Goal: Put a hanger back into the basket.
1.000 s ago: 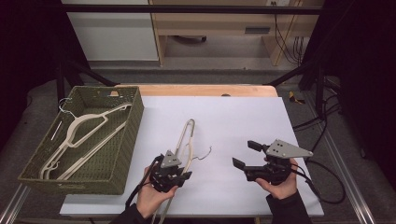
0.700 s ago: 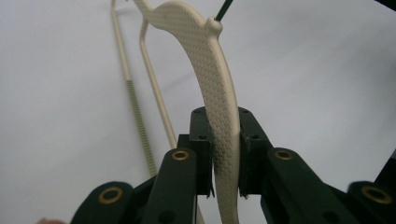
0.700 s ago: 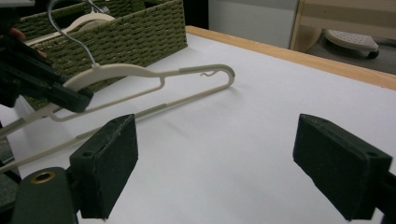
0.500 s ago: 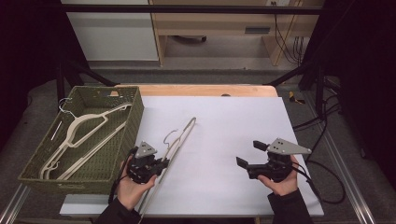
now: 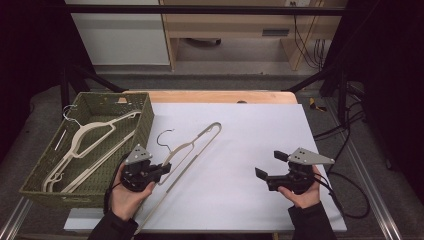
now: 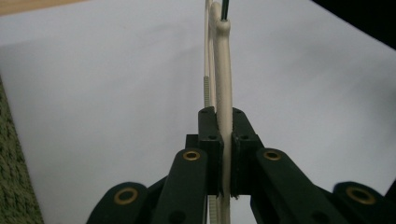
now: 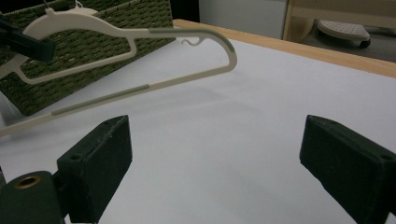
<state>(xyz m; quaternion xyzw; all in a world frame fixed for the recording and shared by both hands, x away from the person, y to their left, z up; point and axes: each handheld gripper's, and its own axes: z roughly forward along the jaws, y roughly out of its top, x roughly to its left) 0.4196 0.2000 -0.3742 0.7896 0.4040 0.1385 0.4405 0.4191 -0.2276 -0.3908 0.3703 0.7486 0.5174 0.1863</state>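
We have the left gripper (image 5: 161, 170) clamped on the cream hanger (image 5: 192, 146) near its neck, holding it tilted above the white table (image 5: 260, 130) just beside the woven basket (image 5: 145, 117); we judge it is bound for or from the hangers lying in there. Our right gripper (image 5: 267, 165) hovers well apart, jaws wide and empty, likely kept clear of the hanger's long bar.

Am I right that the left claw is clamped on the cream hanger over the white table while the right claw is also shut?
Not quite: the right claw is open, its jaws wide apart in the right gripper view. The left claw is indeed clamped on the cream hanger over the white table.
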